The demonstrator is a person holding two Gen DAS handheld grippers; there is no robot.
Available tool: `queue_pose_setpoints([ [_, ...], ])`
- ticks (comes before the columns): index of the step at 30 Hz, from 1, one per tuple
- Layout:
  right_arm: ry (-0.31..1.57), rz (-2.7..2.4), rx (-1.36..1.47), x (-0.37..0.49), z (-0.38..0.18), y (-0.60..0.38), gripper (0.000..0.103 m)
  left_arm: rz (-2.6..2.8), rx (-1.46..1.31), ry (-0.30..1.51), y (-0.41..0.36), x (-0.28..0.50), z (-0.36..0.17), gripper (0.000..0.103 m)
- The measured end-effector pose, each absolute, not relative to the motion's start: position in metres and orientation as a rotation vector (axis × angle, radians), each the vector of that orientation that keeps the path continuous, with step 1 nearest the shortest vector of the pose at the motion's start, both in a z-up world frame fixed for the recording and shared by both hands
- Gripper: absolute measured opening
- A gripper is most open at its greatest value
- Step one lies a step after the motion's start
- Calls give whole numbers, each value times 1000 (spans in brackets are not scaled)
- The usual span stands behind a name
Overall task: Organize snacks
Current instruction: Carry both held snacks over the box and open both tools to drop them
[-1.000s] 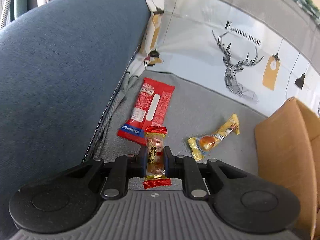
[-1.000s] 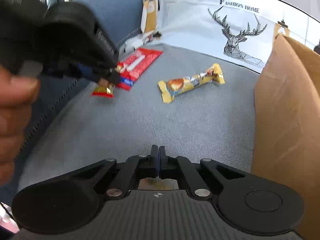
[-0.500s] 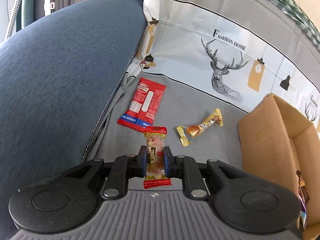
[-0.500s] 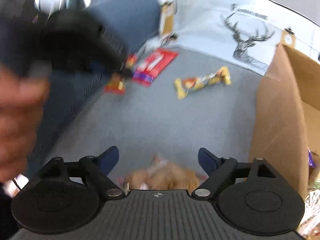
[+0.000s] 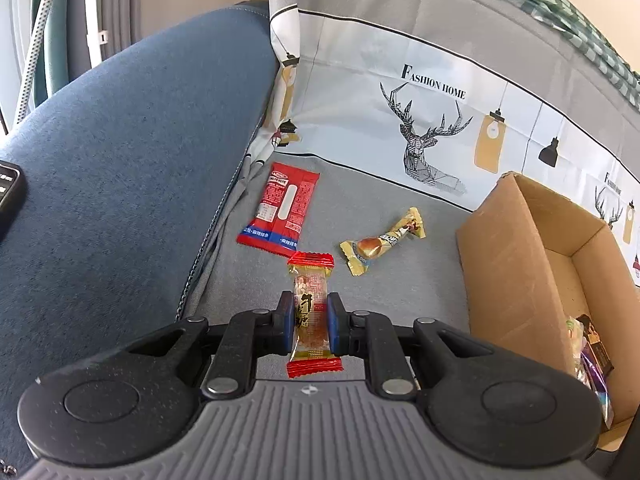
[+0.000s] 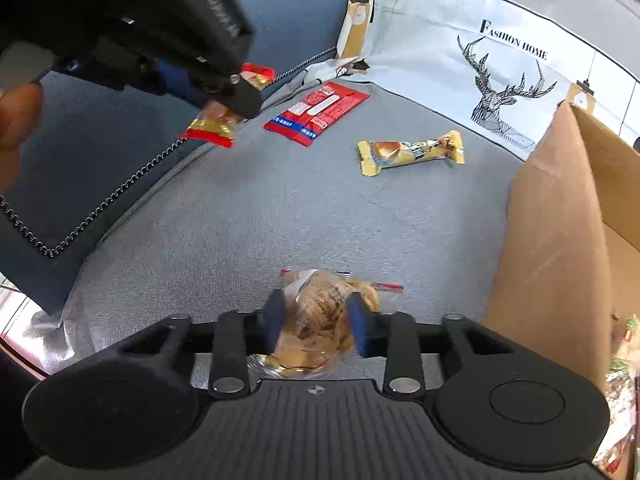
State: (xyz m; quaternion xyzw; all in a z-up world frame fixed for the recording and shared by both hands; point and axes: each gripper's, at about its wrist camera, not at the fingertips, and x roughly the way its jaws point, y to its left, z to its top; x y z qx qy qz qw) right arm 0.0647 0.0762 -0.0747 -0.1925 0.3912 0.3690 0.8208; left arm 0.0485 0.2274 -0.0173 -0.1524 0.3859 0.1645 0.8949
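Holding a red-ended candy bar (image 5: 311, 312) lengthwise in my left gripper (image 5: 311, 322), with my right gripper (image 6: 316, 322) clamped on a clear peanut snack bag (image 6: 320, 316), I judged the cardboard box (image 5: 516, 248) lay right, nearer my right gripper.

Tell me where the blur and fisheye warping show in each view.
Left wrist: sharp throughout; the sofa back's printed border curves with the lens. Right wrist: the clear snack bag between the right tongs is smeared, and the left tongs loom soft and oversized near the lens.
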Motion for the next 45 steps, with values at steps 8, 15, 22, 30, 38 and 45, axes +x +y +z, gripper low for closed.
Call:
queue_pose_setpoints([
  [8,741,792,-327,61,-54,52,20,324,-324,773,217,45,-9,17],
  [15,578,840,-227,58,1,21,20,294,-327,691,203,48,2,17],
  [22,443,810,-161,82,54,-30,20,260,-302,646,181,62,10,17],
  [30,510,676,-12,124,20,-98,15,194,-266,620,145,83,12,17],
  [38,443,604,4,131,18,-146,0,61,-254,489,93,94,24,17],
  [45,455,482,27,147,8,-181,27,-234,-258,460,42,101,27,48],
])
